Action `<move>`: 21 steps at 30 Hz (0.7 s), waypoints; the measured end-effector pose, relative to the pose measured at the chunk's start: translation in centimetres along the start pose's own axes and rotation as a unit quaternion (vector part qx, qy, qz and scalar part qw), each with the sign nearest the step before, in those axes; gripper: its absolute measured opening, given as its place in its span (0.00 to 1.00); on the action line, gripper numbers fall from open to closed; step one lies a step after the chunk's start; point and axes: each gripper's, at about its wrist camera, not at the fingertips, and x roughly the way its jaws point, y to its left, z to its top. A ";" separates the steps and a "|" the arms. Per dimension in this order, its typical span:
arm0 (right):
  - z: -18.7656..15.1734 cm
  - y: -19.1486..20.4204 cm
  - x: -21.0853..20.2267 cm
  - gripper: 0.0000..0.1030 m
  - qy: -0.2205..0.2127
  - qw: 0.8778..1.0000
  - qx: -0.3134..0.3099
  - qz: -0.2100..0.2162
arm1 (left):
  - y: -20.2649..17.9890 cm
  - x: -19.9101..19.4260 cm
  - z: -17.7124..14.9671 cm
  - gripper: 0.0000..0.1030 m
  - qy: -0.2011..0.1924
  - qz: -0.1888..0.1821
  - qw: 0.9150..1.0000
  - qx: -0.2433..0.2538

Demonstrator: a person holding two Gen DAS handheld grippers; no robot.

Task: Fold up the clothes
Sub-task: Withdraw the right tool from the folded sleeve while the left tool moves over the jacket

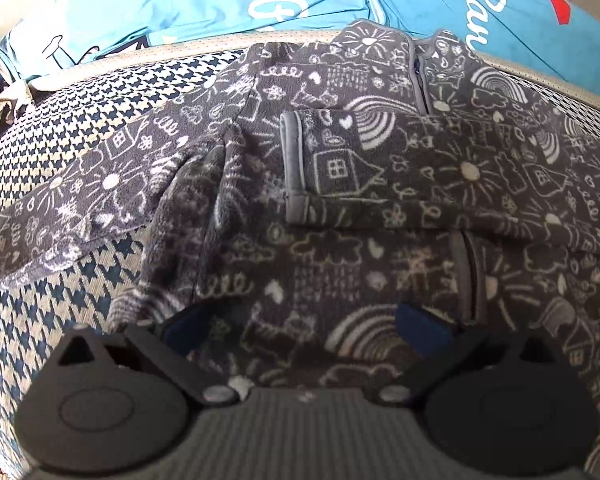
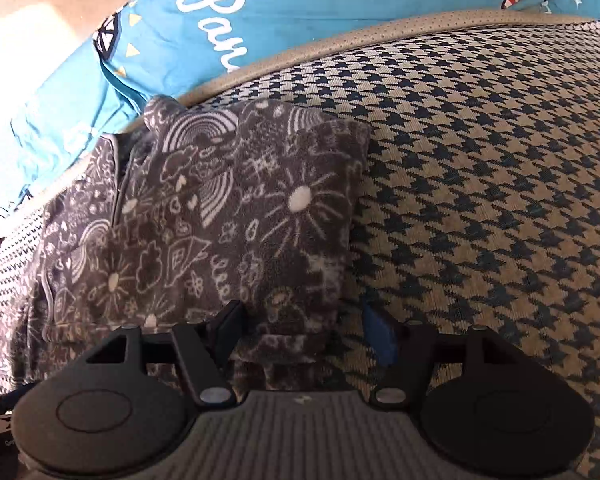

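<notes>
Both claws gape — left claw alone shows the jacket's folded cuff.

Both grippers are matte black with round disc housings, ribbed grey bases, silver screws and blue-padded fingers.

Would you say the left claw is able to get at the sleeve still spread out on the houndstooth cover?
Probably yes. The unfolded sleeve lies flat on the cover, up and to the left of the open left claw, with nothing on top of it or between them; the other sleeve is already folded across the jacket.
</notes>
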 end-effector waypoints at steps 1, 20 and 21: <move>0.0 0.0 0.0 0.64 -0.001 1.000 -0.001 0.003 | -0.1 0.0 -0.1 1.00 0.000 0.002 1.000 0.003; 0.8 -2.8 -3.2 0.65 -0.063 0.998 0.013 0.007 | -0.3 0.1 -0.4 1.00 -0.006 0.010 1.000 0.010; 0.9 -3.1 -3.2 0.65 -0.066 0.997 0.024 0.007 | -0.3 0.1 -0.4 1.00 -0.006 0.011 1.000 0.010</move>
